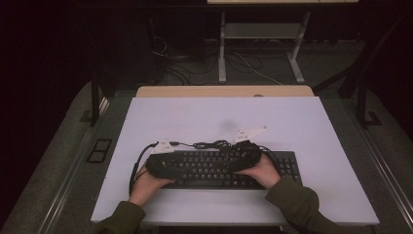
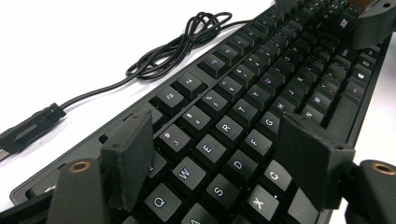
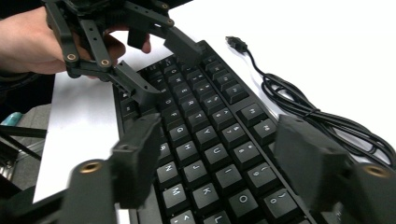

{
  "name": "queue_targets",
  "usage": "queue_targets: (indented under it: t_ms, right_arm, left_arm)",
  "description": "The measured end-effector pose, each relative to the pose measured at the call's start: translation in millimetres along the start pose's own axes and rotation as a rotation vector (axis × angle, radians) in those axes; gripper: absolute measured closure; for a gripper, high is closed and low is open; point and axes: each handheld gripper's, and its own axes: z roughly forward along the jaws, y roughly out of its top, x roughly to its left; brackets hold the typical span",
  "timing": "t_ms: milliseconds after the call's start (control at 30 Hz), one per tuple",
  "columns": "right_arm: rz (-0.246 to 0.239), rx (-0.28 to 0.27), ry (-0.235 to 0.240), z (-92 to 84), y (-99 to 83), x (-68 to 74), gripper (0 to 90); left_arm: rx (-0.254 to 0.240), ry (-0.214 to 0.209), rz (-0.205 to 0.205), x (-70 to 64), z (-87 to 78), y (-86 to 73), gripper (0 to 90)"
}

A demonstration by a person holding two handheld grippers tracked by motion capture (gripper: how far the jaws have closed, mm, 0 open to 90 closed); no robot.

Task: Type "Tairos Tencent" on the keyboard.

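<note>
While both hands stay low at the near middle of the white tabletop (image 1: 311,126), black keyboard (image 1: 214,168) lying flat there, long side running left to right, close to the near edge. Plenty of bare white room beyond it toward the far edge, more out to the right, a narrower strip on the left. Cord (image 1: 212,144) bundled in loose loops just past the keyboard's far edge, trailing left to a plug (image 2: 30,128) resting on the white sheet.

Left gripper (image 1: 163,151) over the keyboard's left end, jaws apart, straddling the letter keys around E and D in the left gripper view, nothing pinched between the pads. Right gripper (image 1: 248,144) over the middle-right keys, jaws also apart, hovering above the J, K, U rows in the right gripper view, no key clamped. Cannot tell whether any pad actually touches a keycap. Left hand (image 1: 146,185) and right hand (image 1: 265,170) wrapped round the handles, olive sleeves coming in from the near edge.

White sheet matte and smooth, laid over a pale wooden top peeking out at the far edge. Dark grey carpeted floor around, metal floor rails either side, a white-legged desk frame and tangled cables in the gloom beyond.

Keycaps square, matte black, pale lettering with a faint purple glow. Jaw pads flat, blocky, rough-textured black, brass-coloured pivots behind them. Cord thin, glossy, rubbery.
</note>
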Motion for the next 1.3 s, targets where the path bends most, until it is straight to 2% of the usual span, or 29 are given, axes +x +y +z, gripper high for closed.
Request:
queue_targets:
  t_ms: [267, 500, 700, 900, 1300]
  right_arm:
    - [0.007, 0.02, 0.035, 3.1, -1.5, 2.5, 53.7]
    - [-0.018, 0.038, 0.047, 6.5, -2.3, 8.1, 75.5]
    - [-0.053, 0.078, 0.06, 11.7, -3.7, 14.6, 88.5]
    - [-0.073, 0.107, 0.07, 17.6, -4.8, 19.7, 89.3]
    - [-0.078, 0.137, 0.066, 26.3, -7.7, 22.5, 89.3]
  left_arm:
    - [-0.004, 0.011, 0.007, -1.0, 1.1, 0.2, 21.0]
    - [-0.007, 0.011, 0.012, -1.6, 1.3, 0.4, 19.3]
    - [-0.012, 0.014, 0.01, -2.4, 2.3, 0.3, 17.1]
    - [-0.006, 0.014, 0.014, -2.7, 3.1, -0.1, 15.7]
    - [0.0, 0.012, 0.016, -3.5, 4.6, -0.6, 15.7]
